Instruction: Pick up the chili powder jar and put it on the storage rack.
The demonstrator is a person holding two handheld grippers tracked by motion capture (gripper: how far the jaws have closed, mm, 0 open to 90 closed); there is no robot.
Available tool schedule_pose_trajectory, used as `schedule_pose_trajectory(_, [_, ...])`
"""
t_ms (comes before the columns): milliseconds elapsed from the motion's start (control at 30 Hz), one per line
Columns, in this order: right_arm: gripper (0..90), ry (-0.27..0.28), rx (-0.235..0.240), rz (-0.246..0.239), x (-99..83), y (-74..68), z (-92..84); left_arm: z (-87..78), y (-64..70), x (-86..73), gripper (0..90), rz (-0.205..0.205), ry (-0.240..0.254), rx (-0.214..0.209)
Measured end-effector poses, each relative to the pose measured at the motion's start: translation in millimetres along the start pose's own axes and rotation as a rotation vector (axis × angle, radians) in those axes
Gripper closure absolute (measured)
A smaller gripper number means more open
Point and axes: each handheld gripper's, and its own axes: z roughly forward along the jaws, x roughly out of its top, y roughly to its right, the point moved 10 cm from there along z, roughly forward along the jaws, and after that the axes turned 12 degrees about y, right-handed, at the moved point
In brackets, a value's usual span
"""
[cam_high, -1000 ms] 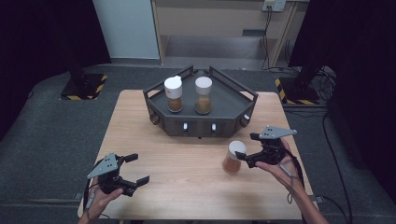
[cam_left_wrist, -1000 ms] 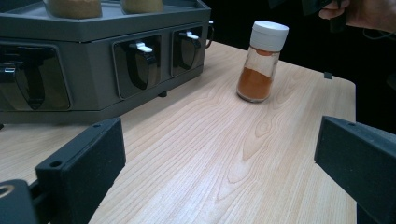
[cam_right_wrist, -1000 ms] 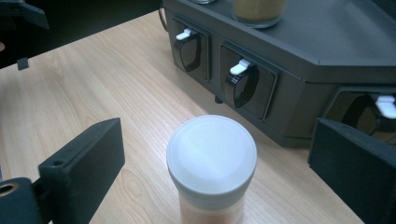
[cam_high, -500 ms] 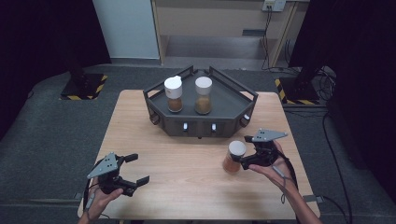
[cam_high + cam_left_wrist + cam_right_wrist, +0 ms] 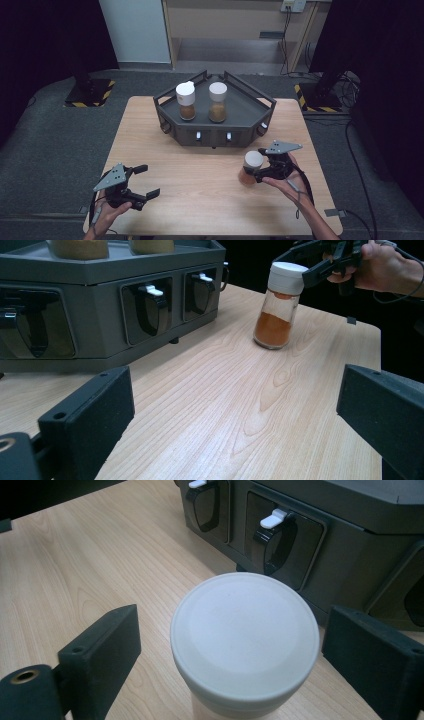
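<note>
— Changes since a second ago?
— Right gripper (image 5: 261,169) lower and nearer the table's near edge than before, spice jar (image 5: 249,169) along with it. Jaws just closing in, jar between them; gaps visible on both sides of the lid (image 5: 245,636) in the right gripper view, so not yet clamped. Left gripper (image 5: 143,181) unmoved, jaws spread wide, nothing between them.
— Jar's position?
— Upright on the wooden table (image 5: 200,175), right of centre, in front of the dark grey rack (image 5: 215,131) and clear of it (two similar jars stand on the rack).
— Appearance?
— Clear glass body, flat white round lid, orange-brown powder filling roughly the lower half. Base apparently resting on the wood, though contact not certain from the left gripper view.
</note>
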Motion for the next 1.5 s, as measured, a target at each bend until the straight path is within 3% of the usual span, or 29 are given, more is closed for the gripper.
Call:
schedule_pose_trajectory(467, [14.7, -0.005, -0.013, -0.016, -7.9, -1.4, 5.1, 0.5, 0.4, 0.0, 1.0, 0.002, -0.004, -0.004])
schedule_pose_trajectory(600, [21.8, -0.006, -0.022, -0.038, -8.6, -3.2, 6.1, 0.6, 0.4, 0.0, 1.0, 0.002, -0.004, -0.004])
schedule_pose_trajectory(700, [33.5, -0.001, -0.033, -0.045, -9.9, -3.4, 5.4, 0.7, 0.5, 0.0, 1.1, 0.002, -0.005, -0.005])
schedule_pose_trajectory(1500, [34.1, -0.015, -0.007, -0.042, -0.6, -1.4, 3.3, -0.9, -0.2, 0.2, 0.8, -0.002, 0.003, 0.011])
